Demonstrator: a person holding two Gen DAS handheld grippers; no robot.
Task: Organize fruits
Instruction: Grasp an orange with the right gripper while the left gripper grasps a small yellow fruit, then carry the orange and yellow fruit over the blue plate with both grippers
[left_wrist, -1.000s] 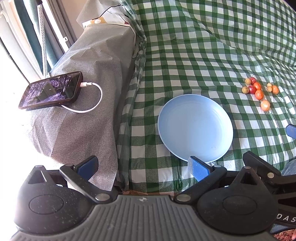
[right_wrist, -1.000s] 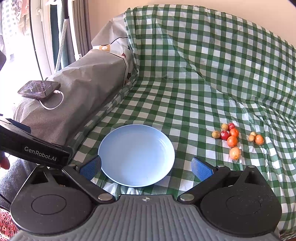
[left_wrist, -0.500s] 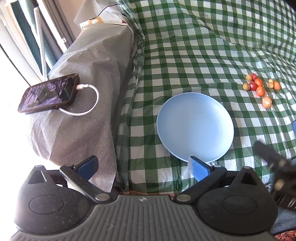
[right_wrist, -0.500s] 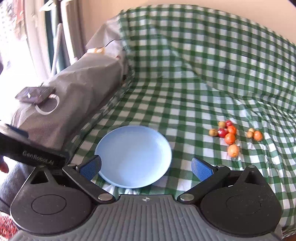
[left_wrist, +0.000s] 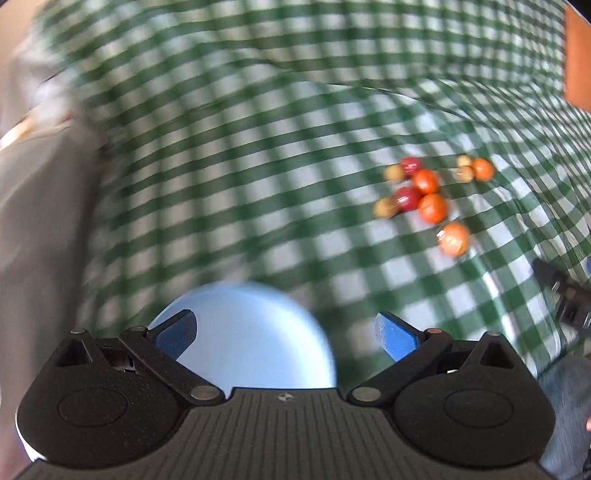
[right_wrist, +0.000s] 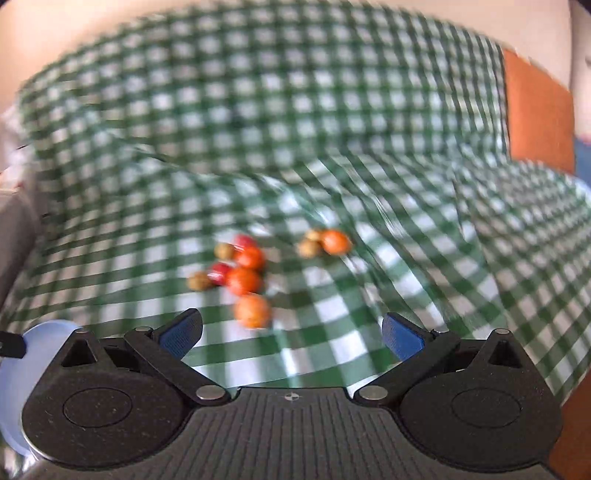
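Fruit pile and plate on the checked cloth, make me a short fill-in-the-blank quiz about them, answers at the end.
1. The plate is light ____ in colour.
2. The fruits lie on a cloth checked white and ____.
3. The jaws of the right hand-held gripper stand ____.
4. The number of fruits on the plate is ____.

Missing words: blue; green; open; zero
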